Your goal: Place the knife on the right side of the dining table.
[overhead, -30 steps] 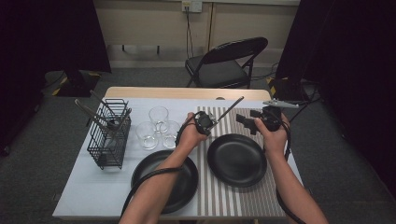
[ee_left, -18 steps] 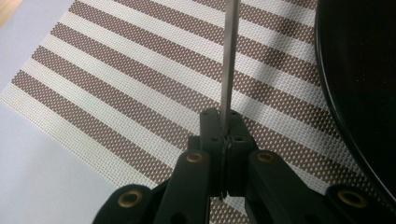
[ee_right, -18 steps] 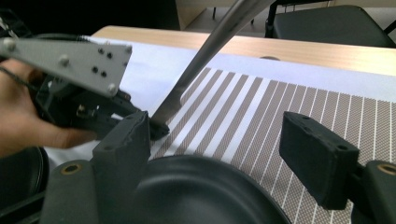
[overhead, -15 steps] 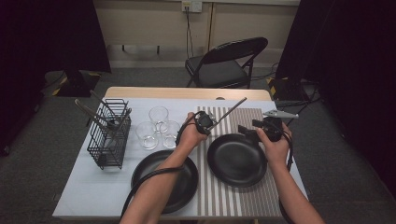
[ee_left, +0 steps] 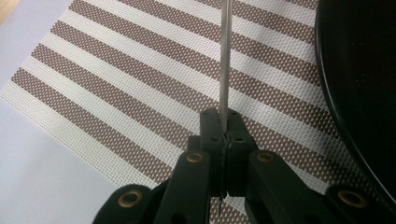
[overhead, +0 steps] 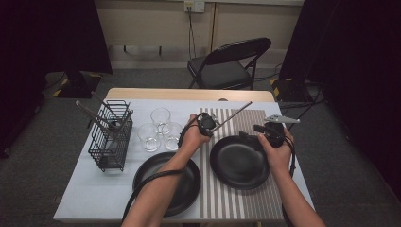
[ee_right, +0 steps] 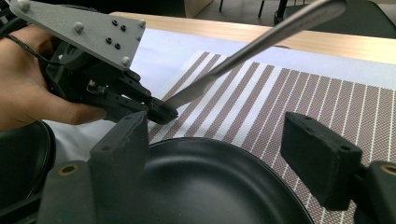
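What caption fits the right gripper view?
Open right hand-held gripper over the black plate, facing the left hand-held gripper clamped on a knife above the striped placemat.

wire rack (overhead: 111, 142), three glasses (overhead: 161, 128), folding chair (overhead: 227, 64)

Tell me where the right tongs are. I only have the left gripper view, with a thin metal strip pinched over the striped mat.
Observer: The right tongs are open at the far rim of the plate on the mat, with nothing between them.
Operator: Is there another plate?
Observer: Yes, a second plate lies left of the mat on the white cloth.
Operator: Anything else on that side?
Observer: Three glasses and a wire rack holding utensils.
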The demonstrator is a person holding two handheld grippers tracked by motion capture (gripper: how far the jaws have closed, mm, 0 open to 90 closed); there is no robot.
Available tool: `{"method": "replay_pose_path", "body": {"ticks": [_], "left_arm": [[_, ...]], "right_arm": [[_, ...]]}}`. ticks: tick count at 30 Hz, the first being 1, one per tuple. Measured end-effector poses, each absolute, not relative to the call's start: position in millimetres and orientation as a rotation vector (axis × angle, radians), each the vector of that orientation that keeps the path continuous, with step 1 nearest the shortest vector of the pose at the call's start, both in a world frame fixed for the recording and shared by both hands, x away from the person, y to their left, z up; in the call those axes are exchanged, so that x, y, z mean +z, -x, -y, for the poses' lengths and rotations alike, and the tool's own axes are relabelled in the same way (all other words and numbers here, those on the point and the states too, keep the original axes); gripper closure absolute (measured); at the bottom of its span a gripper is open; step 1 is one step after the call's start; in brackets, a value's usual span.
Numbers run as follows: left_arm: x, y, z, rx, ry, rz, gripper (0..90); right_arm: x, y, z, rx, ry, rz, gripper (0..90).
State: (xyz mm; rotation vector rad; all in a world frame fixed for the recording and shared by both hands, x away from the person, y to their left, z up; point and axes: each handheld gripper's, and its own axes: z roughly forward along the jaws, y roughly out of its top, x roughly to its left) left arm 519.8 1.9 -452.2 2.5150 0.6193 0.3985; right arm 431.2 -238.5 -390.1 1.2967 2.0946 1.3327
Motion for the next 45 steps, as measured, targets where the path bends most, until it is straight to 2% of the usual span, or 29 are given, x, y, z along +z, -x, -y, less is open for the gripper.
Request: {"method": "replay_pose_path", "body": {"ticks": [45], "left_arm": [[-451,-523,8,0.390,-2.509,-0.601,88.8]], "right_arm": [[-400,-428,240,1.327,-1.306,-2.124,23.0]]}}
